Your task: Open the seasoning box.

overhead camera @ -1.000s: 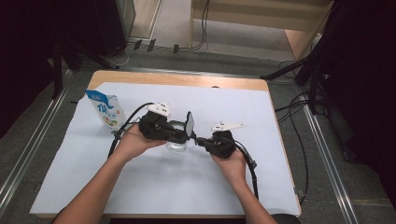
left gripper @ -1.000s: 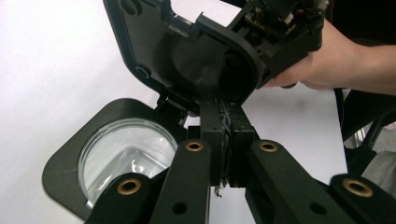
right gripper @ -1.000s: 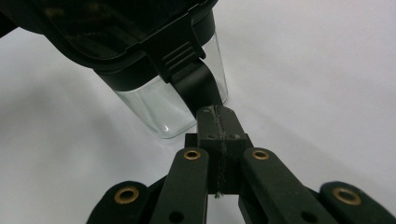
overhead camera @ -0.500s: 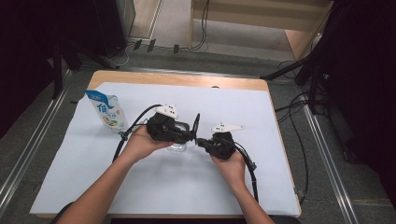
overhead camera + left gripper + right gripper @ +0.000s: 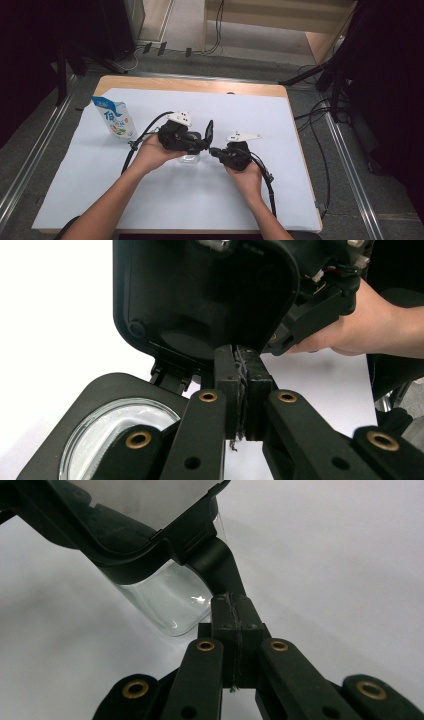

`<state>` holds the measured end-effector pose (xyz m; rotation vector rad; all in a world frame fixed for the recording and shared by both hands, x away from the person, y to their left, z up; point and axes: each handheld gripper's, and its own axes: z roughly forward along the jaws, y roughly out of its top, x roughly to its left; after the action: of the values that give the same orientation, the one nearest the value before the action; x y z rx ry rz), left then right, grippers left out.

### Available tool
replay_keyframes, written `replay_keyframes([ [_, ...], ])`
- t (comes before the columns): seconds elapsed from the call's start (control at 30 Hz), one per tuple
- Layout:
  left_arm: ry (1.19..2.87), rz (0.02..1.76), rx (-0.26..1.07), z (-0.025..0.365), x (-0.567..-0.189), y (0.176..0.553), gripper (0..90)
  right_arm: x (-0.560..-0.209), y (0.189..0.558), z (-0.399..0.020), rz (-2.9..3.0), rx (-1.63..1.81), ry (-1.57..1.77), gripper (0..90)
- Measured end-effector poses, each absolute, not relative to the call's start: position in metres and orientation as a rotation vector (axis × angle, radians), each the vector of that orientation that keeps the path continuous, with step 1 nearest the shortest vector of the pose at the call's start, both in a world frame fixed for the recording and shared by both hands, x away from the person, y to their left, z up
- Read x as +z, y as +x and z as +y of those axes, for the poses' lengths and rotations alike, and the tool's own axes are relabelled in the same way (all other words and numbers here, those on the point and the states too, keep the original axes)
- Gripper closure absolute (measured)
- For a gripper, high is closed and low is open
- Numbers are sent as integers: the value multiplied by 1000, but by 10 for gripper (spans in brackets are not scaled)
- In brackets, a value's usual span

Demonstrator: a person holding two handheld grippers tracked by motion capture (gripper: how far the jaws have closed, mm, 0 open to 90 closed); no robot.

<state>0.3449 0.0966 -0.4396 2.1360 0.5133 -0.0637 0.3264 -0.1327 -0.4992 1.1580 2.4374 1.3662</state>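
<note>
Left claw (image 5: 241,352): pinched narrow, pads nearly together on the lower edge of the black lid (image 5: 200,290). Seen from above, held in the left hand (image 5: 155,152) near the middle of the white sheet (image 5: 175,200), pointing toward the right claw (image 5: 235,602).

Right claw: likewise squeezed almost flat, gripping a black tab (image 5: 220,565) that sticks out from the rim of the glass box (image 5: 170,605). Held in the right hand (image 5: 247,175), just beside the left one, tips close together.

Lid: tipped up on its hinge, standing nearly upright between the two claws.

Glass box: resting on the sheet, under and in front of the left hand, clear walls below a black rim, mouth uncovered.

Farther left, well apart from both hands: a blue and white pouch (image 5: 114,117), upright near the sheet's back corner.
</note>
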Motion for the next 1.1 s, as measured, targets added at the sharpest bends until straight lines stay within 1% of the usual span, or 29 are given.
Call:
replay_keyframes([
  [0.33,2102,543,-54,97,-435,353,895,-499,328,-134,2434,1374,1168,900],
  [0.7,2106,555,-52,95,-435,355,887,-498,328,-133,2436,1375,1167,900],
  [0.77,2105,568,-57,97,-434,355,853,-498,328,-133,2437,1374,1159,900],
  [0.87,2091,594,-63,102,-431,355,769,-497,329,-137,2440,1370,1162,899],
  [1.0,2085,610,-59,109,-429,354,687,-495,333,-143,2435,1374,1178,841],
  [1.1,2087,624,-51,115,-428,353,629,-493,335,-147,2426,1376,1169,774],
])
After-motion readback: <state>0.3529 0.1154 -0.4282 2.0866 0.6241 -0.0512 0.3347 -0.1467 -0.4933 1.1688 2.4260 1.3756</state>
